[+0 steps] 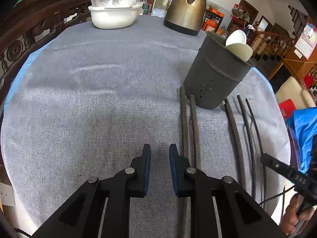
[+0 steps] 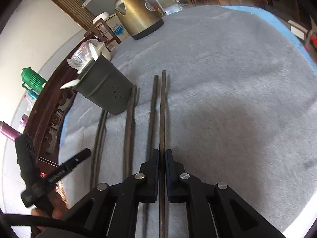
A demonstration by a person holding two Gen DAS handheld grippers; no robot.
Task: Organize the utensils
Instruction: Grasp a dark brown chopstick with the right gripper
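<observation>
Grey cloth (image 1: 89, 99) covers the table I am working over, with a cluttered room behind it. My right gripper (image 2: 162, 154) has its jaws pinched nearly together on one dark chopstick (image 2: 163, 109), which runs straight out ahead from between the pads. A second chopstick (image 2: 153, 107) lies just left of that jaw, and two more sticks lie further left on the cloth. Ahead and to the left of those jaws stands the dark holder (image 2: 108, 91), with pale spoons sticking out of its top; this view also catches my other gripper low at the left edge.

My left gripper (image 1: 159, 152) hangs over bare cloth, jaws a narrow gap apart with nothing between them. No earlier picture is on hand, so I only report that gap. Just right of its right jaw lie two chopsticks (image 1: 188, 130) side by side, pointing toward the holder, which stands ahead and to the right. Only this view shows a white spoon (image 1: 236, 37) plainly in the holder, three thinner sticks beyond it, and a white basin (image 1: 113, 17) far ahead. A brass-coloured kettle (image 1: 186, 10) appears in both views.
</observation>
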